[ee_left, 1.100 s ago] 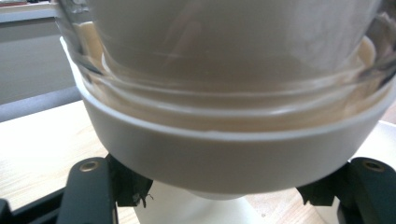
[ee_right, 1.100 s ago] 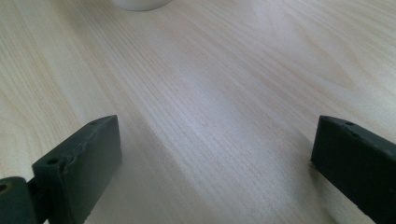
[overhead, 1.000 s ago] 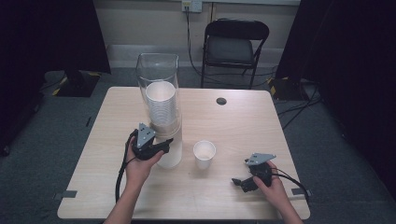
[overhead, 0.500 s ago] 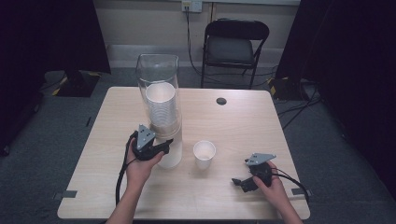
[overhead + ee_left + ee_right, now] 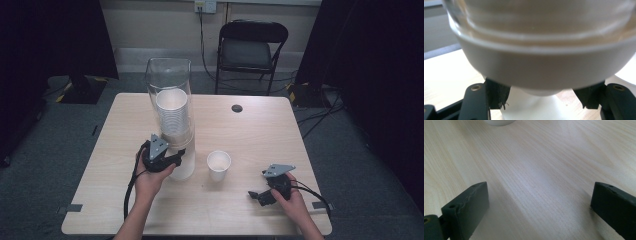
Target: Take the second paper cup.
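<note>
At table's left, my left gripper (image 5: 176, 159) jaws just closing around upright cup stack (image 5: 176, 131), long axis vertical, right gripper (image 5: 257, 196) jaws apart.

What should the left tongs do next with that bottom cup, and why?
Probably close a little more, then pull down. The left tongs sit at the bottom of the cup dispenser, and in the left gripper view their jaws, which have just been closing, stand on either side of the lowest white cup. Whether the pads already press it is unclear. One cup already stands on the table.
</note>
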`<state>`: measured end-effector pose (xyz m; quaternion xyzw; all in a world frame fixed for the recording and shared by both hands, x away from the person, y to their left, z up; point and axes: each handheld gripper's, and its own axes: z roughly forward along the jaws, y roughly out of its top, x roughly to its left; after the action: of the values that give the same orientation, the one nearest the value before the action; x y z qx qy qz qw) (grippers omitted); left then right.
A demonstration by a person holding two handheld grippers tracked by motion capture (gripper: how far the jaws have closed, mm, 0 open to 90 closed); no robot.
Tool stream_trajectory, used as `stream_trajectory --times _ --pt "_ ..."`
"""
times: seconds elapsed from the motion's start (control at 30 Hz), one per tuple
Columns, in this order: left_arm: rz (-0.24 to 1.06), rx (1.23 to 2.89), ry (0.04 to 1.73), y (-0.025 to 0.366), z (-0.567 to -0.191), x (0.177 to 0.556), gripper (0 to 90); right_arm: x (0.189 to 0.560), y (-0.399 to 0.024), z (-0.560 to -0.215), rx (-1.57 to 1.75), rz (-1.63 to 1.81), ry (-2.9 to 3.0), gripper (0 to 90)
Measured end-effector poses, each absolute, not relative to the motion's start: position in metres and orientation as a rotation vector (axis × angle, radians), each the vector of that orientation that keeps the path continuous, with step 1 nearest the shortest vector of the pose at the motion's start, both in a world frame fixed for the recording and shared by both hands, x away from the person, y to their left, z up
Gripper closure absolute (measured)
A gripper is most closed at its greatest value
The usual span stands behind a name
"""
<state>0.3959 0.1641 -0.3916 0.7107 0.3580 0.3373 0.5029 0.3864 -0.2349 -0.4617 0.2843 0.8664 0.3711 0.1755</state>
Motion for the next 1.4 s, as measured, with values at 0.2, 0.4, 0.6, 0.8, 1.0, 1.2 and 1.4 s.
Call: stream_trajectory --times 0.2,0.4,0.6,0.8,1.0,1.2,1.4 --pt "0.775 1.978 0.946 0.163 -0.417 0.402 81.4 0.386 -0.235 -0.462 0.806 1.051 2.454 1.1" --pt "0.722 1.829 0.958 0.171 -0.454 0.389 58.4 0.386 -0.236 -0.462 0.801 1.056 2.459 0.9" --pt "0.736 1.66 0.958 0.179 -0.425 0.386 20.6 0.388 -0.235 -0.462 0.8 1.055 2.462 0.0" --pt "0.715 1.65 0.9 0.172 -0.414 0.388 16.0 0.387 -0.236 -0.462 0.802 1.047 2.458 0.0" --pt "0.726 1.633 0.856 0.163 -0.393 0.395 16.0 0.387 -0.236 -0.462 0.802 1.047 2.458 0.0" --pt "0.772 1.549 0.848 0.161 -0.389 0.4 20.1 0.387 -0.236 -0.462 0.803 1.047 2.458 0.0" --pt "0.817 1.52 0.822 0.158 -0.389 0.405 16.8 0.387 -0.236 -0.462 0.802 1.047 2.458 0.0"
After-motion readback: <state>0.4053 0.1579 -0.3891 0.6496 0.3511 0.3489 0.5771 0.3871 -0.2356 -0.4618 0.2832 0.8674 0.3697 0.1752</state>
